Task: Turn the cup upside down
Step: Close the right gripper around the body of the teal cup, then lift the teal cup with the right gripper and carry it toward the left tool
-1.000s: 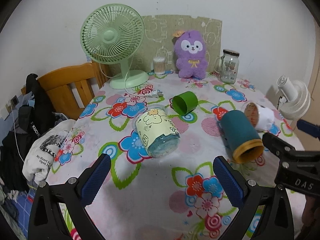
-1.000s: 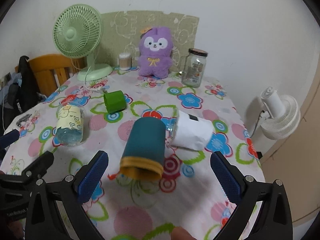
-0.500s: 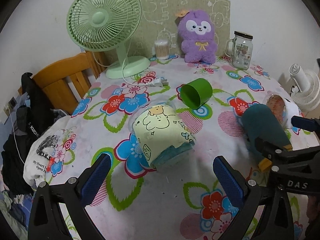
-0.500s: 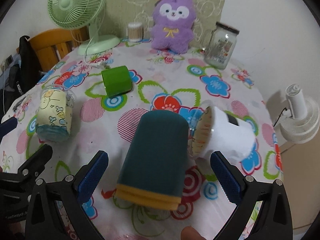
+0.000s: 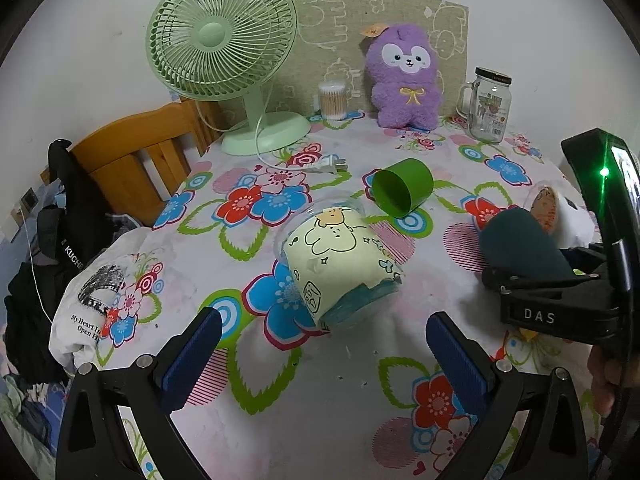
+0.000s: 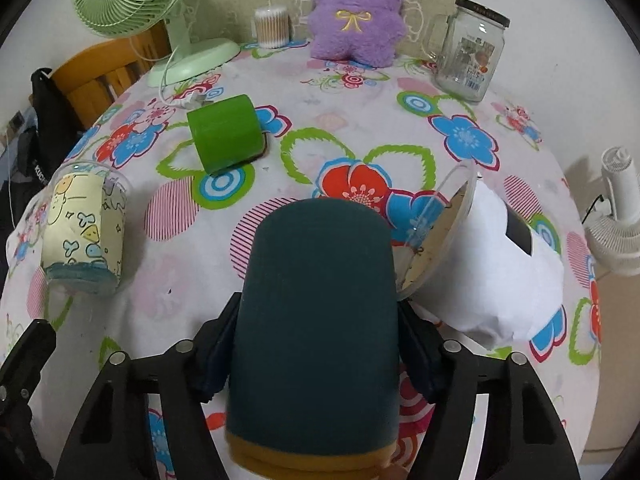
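A dark teal cup with a yellow rim (image 6: 320, 312) lies on its side, rim toward the camera. My right gripper (image 6: 316, 344) is shut on its body, one pad on each side; it also shows in the left wrist view (image 5: 524, 244). A clear cup with a yellow cartoon sleeve (image 5: 340, 264) lies on its side just ahead of my left gripper (image 5: 324, 356), which is open and empty. A green cup (image 5: 402, 192) and a clear cup in a white sleeve (image 6: 492, 276) also lie on their sides.
The floral tablecloth (image 5: 320, 400) covers the table. At the back stand a green fan (image 5: 228, 52), a cotton swab tub (image 5: 332, 100), a purple plush (image 5: 404, 80) and a glass jar (image 5: 490, 106). A wooden chair with clothes (image 5: 120, 168) is at the left, a white fan (image 6: 620, 208) at the right.
Both grippers moved forward toward the cups. My right gripper closed from wide open onto the teal cup. My left gripper stayed open and came nearer the yellow cartoon cup.
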`<state>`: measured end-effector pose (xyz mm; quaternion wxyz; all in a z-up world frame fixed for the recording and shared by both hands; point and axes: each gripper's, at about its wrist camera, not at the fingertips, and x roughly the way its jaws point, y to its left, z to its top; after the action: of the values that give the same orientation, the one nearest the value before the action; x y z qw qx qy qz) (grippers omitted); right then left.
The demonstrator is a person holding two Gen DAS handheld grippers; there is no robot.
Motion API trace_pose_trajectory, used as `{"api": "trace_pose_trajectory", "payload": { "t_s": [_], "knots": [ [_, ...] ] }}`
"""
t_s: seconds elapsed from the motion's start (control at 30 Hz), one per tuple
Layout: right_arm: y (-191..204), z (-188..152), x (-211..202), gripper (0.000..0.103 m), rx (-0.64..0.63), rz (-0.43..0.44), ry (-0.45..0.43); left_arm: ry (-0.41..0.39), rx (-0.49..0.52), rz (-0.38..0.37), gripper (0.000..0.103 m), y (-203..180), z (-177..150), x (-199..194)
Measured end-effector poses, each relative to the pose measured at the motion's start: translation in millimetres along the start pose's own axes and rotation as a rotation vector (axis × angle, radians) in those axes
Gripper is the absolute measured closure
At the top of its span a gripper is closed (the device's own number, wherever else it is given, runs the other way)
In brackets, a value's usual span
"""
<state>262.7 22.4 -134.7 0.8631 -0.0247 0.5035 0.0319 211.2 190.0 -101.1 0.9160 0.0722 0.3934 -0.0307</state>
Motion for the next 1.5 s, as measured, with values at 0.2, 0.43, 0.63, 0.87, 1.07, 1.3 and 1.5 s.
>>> {"api": "trace_pose_trajectory", "payload": {
  "t_s": [0.2,0.43,0.63,0.87,1.07,1.3,1.5],
  "knots": [
    [0,-6,-16,0.033,-0.002,0.010,-0.028,-0.004,0.008,-0.022,0.000,-4,-2,-10],
    [6,-25,-49,0.033,-0.030,0.012,-0.072,-0.019,0.017,-0.040,0.000,-10,-11,-30],
    [20,-47,-79,0.033,-0.079,0.024,-0.102,-0.025,0.036,-0.062,0.000,-13,-30,-52],
    [34,-83,-105,0.033,-0.101,0.053,-0.115,-0.012,0.015,-0.091,0.000,-7,-63,-81],
    [50,-115,-114,0.033,-0.111,0.075,-0.100,-0.002,0.007,-0.096,0.000,-3,-94,-100],
    [61,-142,-105,0.033,-0.088,0.088,-0.057,0.032,-0.029,-0.098,0.000,2,-121,-107],
    [66,-153,-97,0.033,-0.081,0.081,-0.026,0.033,-0.035,-0.091,0.000,1,-130,-111]
  ]
}}
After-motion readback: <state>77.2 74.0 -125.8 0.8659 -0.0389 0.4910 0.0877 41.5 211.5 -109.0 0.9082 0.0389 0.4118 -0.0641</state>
